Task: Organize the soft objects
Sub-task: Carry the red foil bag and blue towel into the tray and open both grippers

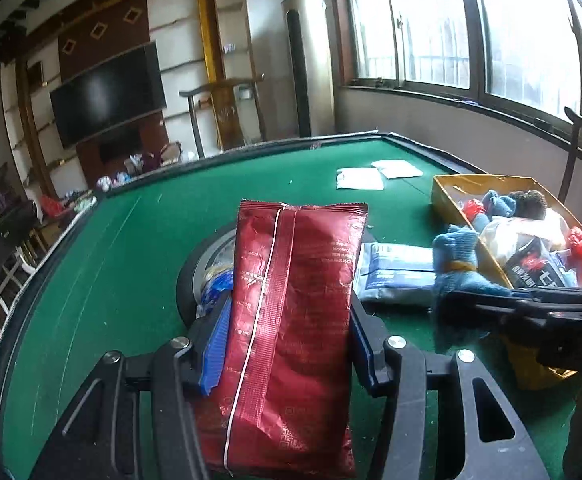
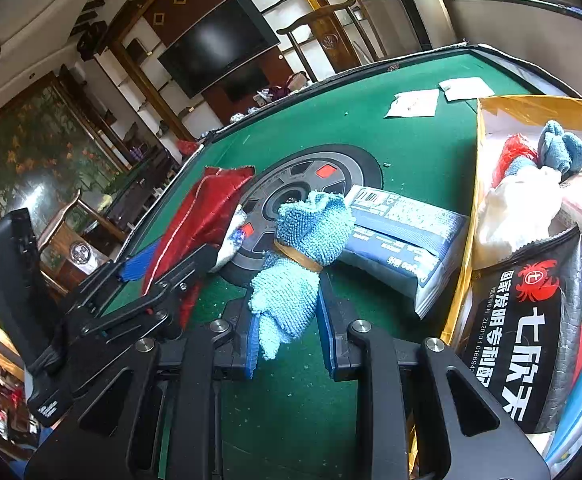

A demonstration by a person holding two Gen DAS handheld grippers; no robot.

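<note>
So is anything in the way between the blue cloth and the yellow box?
Nothing visible blocks it. The right gripper is shut on the blue cloth, above the green table. The yellow box sits just to its right, open-topped but already piled with soft things. The blue-and-white packet lies flat beside it, below that path.

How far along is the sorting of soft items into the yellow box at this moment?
Done: the yellow box already holds several soft items. In hand: the left gripper grips a red packet; the right gripper is shut on a blue cloth bundle. Left: a blue-grey pack and two white packets on the table.
</note>
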